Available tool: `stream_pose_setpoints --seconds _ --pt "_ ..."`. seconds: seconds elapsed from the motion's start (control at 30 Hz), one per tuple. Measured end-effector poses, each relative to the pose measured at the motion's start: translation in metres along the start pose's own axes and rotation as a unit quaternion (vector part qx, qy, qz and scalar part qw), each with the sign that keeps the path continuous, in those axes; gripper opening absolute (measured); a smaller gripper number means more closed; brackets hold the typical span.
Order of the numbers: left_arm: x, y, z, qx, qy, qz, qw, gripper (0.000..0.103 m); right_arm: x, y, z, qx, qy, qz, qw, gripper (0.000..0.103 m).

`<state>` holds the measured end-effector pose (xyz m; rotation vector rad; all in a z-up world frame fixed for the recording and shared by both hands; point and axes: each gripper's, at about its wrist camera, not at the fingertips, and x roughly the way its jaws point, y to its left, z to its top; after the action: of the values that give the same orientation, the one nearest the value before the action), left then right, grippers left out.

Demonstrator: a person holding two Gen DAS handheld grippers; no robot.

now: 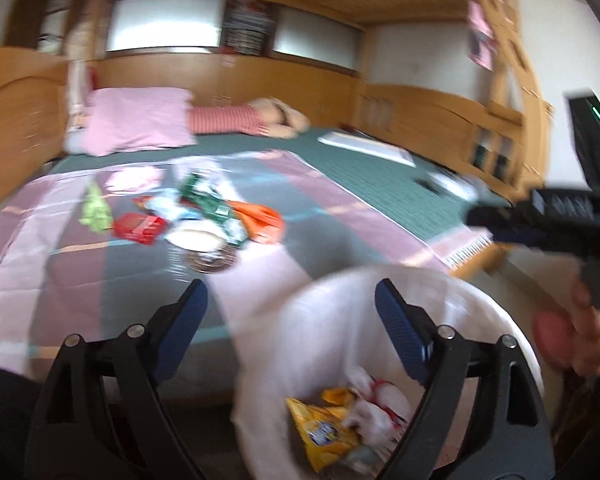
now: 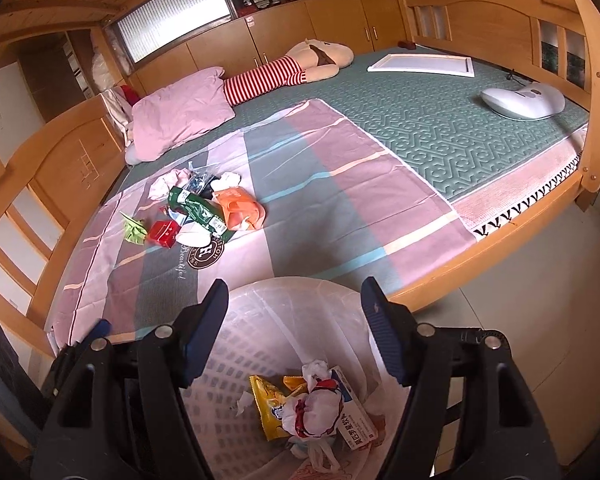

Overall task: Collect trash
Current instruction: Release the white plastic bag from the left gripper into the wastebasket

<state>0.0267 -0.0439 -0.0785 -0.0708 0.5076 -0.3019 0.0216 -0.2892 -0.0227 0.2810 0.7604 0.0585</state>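
Meanwhile both grippers hover over the white bin beside the bed, jaws spread wide and empty: left gripper, right gripper. Wrappers lie in the bin; more trash sits on the bedsheet.

**Both grippers open, nothing held**

Left gripper angled downward, blue-padded fingers spread wide, gap empty. Right gripper tilted down more steeply, fingers parted, gap empty. In the left wrist view, a bare hand wraps the right gripper's handle.
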Motion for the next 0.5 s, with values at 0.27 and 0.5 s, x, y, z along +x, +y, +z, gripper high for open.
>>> stream_pose_setpoints --seconds 0.27,0.5 --pt "0.007 0.052 -0.006 -0.058 -0.005 0.097 0.9936 0.089 0.008 0.006 -0.005 -0.005 0.012 0.006 1.0 0.068" --pt "0.015 0.063 -0.011 -0.077 0.019 0.1 0.9918 0.092 0.016 0.016 -0.011 -0.013 0.023 0.012 1.0 0.068"
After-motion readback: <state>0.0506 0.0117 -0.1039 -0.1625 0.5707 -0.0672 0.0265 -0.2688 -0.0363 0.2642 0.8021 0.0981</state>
